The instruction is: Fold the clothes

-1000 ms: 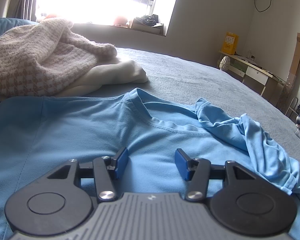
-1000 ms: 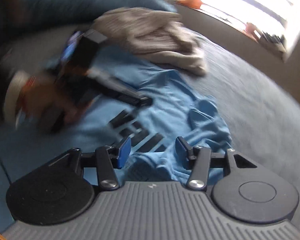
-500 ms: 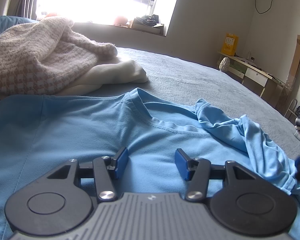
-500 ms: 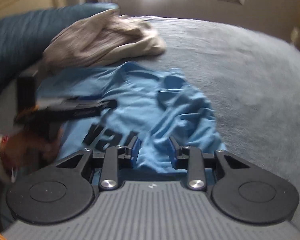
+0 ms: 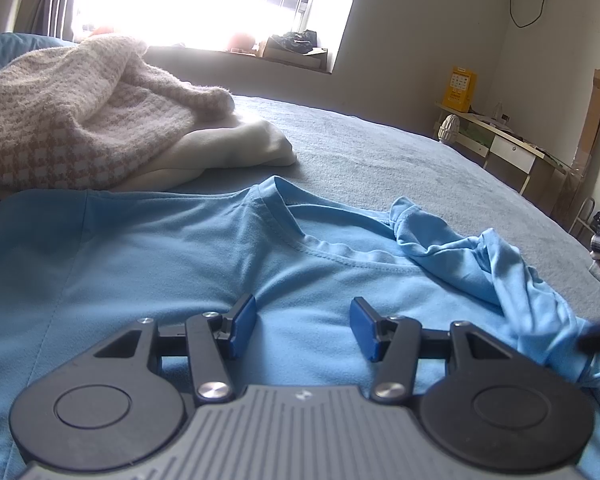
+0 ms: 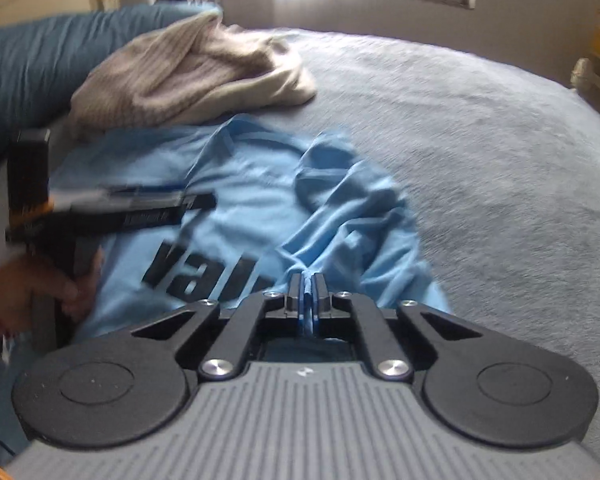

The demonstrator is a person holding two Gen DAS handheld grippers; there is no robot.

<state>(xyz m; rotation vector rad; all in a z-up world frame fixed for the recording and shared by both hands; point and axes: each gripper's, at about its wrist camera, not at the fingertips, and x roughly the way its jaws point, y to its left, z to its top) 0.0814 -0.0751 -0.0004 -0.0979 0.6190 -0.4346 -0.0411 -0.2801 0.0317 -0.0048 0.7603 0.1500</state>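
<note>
The light blue T-shirt [image 5: 188, 264] is lying face up on the grey bedspread [image 5: 380, 160], its right sleeve [image 5: 500, 264] bunched. The right gripper [image 6: 308, 292] is pinching a thin fold of that sleeve between closed pads. The left gripper [image 5: 303, 322] is hovering half open over the chest, gripping nothing. Risk: with only 1 thin layer caught, a pull is likely slipping it free or dragging the unpinned shirt toward the knitted sweater [image 5: 80, 112].
</note>
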